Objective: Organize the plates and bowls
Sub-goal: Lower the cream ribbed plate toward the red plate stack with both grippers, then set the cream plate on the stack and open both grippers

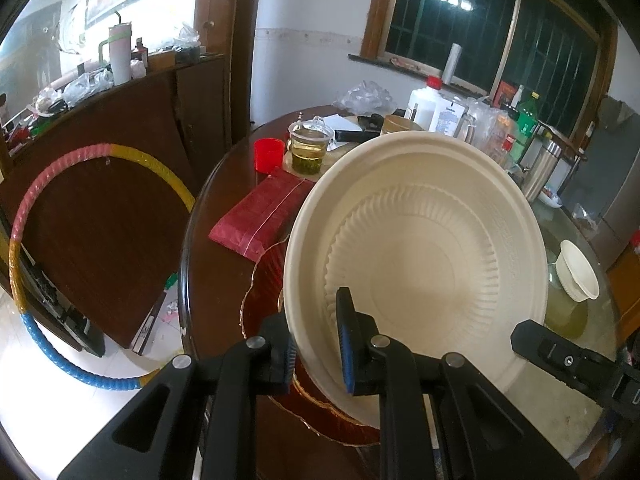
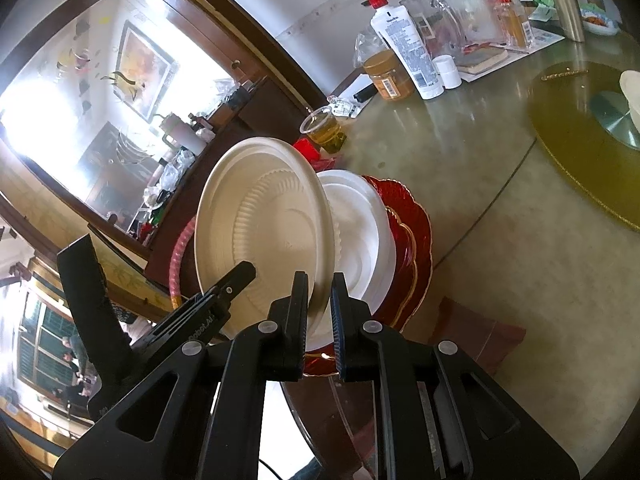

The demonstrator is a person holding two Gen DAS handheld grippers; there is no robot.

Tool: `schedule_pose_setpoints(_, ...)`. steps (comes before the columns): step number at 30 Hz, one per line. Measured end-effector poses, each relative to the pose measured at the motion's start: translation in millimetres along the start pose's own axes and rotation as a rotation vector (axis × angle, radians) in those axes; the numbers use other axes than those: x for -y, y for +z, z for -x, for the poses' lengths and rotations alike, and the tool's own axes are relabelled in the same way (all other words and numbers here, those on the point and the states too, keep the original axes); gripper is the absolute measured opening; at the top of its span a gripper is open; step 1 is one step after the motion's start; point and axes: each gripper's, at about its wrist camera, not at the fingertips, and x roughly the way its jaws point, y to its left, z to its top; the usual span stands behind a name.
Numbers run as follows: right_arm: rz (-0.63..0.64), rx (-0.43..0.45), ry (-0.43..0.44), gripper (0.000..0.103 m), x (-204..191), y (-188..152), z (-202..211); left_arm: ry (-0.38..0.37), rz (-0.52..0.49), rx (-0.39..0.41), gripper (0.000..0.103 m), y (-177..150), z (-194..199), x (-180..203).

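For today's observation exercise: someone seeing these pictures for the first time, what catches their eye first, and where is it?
A big cream plate fills the middle, tilted up on edge, its rim pinched by the left claw and the right claw. Under it sits a red plate with a gold edge at the near edge of the round table. Off to the left, a pink, yellow and blue hoop leans against a wooden cabinet.

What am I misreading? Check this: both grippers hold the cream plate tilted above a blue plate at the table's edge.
One detail is wrong: the plate underneath is red, not blue, as the right wrist view shows. The rest stands: the left gripper and right gripper both hold the tilted cream plate at the table's edge.
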Motion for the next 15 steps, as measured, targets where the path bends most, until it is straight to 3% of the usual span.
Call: schedule_pose_setpoints(15, -0.065, -0.046, 0.053, 0.011, 9.9, 2.4, -10.5, -0.001, -0.002, -0.064, 0.022, 10.7, -16.0, -5.1)
